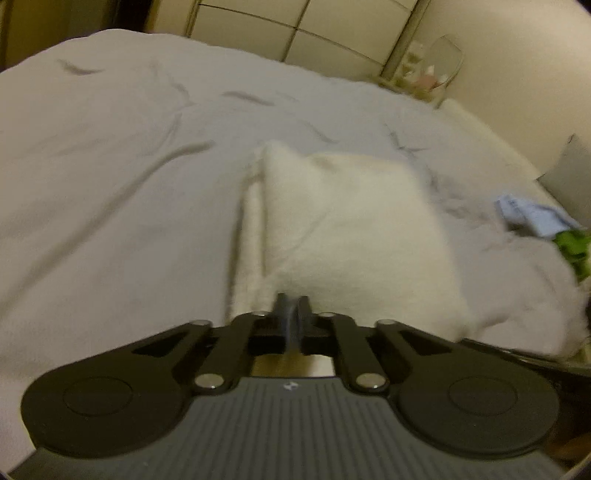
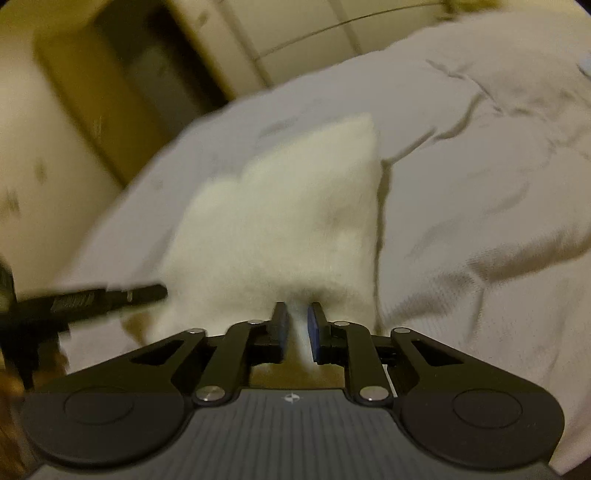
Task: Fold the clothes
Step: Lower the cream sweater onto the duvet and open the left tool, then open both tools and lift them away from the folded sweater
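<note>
A white fluffy garment (image 1: pixel 351 229) lies partly folded on the grey bedsheet (image 1: pixel 110 184), with a doubled edge along its left side. My left gripper (image 1: pixel 292 301) is shut on the garment's near edge. In the right wrist view the same white garment (image 2: pixel 288 221) rises from my right gripper (image 2: pixel 298 314), which is shut on a pinch of its near edge between blue pads. The left gripper's black fingers (image 2: pixel 110 295) show at the left of that view, beside the garment. Both views are blurred by motion.
The bed's grey sheet (image 2: pixel 480 184) is wrinkled. Light blue cloth (image 1: pixel 532 214) and green cloth (image 1: pixel 572 251) lie at the bed's right edge. A nightstand with a glass dome (image 1: pixel 439 70) stands behind. Cream wardrobe doors (image 1: pixel 277 22) and a dark doorway (image 2: pixel 147 74) lie beyond.
</note>
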A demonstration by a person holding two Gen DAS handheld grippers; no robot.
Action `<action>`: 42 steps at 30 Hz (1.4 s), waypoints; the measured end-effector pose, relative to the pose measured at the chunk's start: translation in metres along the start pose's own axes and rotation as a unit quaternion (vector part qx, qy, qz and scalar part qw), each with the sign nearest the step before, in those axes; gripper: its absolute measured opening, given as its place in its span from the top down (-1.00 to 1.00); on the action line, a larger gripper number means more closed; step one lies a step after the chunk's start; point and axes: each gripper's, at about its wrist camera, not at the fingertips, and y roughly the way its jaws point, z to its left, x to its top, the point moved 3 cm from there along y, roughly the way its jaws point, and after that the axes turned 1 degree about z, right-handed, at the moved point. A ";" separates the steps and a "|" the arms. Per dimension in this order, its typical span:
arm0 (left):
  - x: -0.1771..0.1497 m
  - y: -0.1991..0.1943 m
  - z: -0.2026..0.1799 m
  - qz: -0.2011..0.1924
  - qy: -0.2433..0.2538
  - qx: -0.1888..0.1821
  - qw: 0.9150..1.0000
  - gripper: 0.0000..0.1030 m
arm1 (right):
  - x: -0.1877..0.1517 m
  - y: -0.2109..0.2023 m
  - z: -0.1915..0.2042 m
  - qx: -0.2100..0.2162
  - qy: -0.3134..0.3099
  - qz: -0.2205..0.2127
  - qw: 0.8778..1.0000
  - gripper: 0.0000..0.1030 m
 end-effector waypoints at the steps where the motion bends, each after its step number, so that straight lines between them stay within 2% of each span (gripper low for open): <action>1: 0.000 -0.002 0.000 0.000 0.000 -0.001 1.000 0.90 | 0.000 0.000 0.005 -0.009 -0.023 0.007 1.000 0.65; 4: 0.012 -0.010 -0.003 0.004 0.010 0.008 1.000 0.92 | 0.011 -0.006 0.013 -0.021 -0.062 0.018 0.998 0.64; 6: 0.026 -0.018 -0.004 -0.015 0.024 0.014 1.000 0.92 | 0.024 -0.011 0.014 -0.019 -0.067 0.019 0.997 0.62; 11: 0.065 -0.014 -0.019 -0.038 0.054 0.008 0.998 0.87 | 0.069 -0.015 0.006 -0.009 -0.064 -0.048 0.997 0.48; 13: 0.068 -0.003 -0.029 -0.033 0.073 0.002 0.997 0.85 | 0.077 -0.004 0.002 0.001 -0.054 -0.045 0.998 0.47; 15: 0.062 0.017 -0.029 -0.014 0.086 0.016 0.996 0.79 | 0.079 0.007 -0.002 0.002 -0.049 -0.035 0.998 0.47; 18: 0.050 0.046 -0.017 0.006 0.076 0.045 0.996 0.79 | 0.067 0.036 -0.007 -0.005 -0.058 0.002 0.998 0.43; 20: 0.051 0.047 -0.013 0.005 0.066 0.045 0.997 0.82 | 0.065 0.043 -0.009 -0.004 -0.065 0.007 0.998 0.42; 22: 0.059 0.043 -0.013 0.010 0.056 0.042 0.997 0.84 | 0.077 0.038 -0.011 0.001 -0.066 0.008 0.998 0.41; 24: 0.071 0.038 -0.020 -0.002 0.064 0.035 0.997 0.85 | 0.089 0.033 -0.013 0.004 -0.067 0.005 0.998 0.41; 27: 0.091 0.038 -0.027 -0.016 0.079 0.033 0.996 0.84 | 0.114 0.029 -0.020 -0.015 -0.066 -0.027 0.997 0.37; 29: 0.098 0.052 -0.026 -0.004 0.075 0.035 0.997 0.84 | 0.126 0.039 -0.028 -0.024 -0.054 -0.024 0.998 0.36; 31: 0.099 0.067 -0.022 0.015 0.070 0.038 0.997 0.81 | 0.128 0.056 -0.037 -0.024 -0.038 -0.004 0.999 0.36; 33: 0.093 0.083 -0.016 0.029 0.073 0.058 0.995 0.80 | 0.124 0.072 -0.042 -0.021 -0.029 0.012 0.999 0.32; 35: 0.084 0.087 -0.012 0.022 0.070 0.064 0.995 0.79 | 0.118 0.084 -0.044 -0.020 -0.029 0.021 0.999 0.31; 37: 0.080 0.083 -0.009 0.015 0.066 0.065 0.996 0.79 | 0.116 0.089 -0.042 -0.023 -0.030 0.023 0.999 0.31; 42: 0.075 0.052 -0.016 0.002 0.067 0.073 0.995 0.83 | 0.113 0.062 -0.038 -0.029 -0.026 -0.001 0.999 0.31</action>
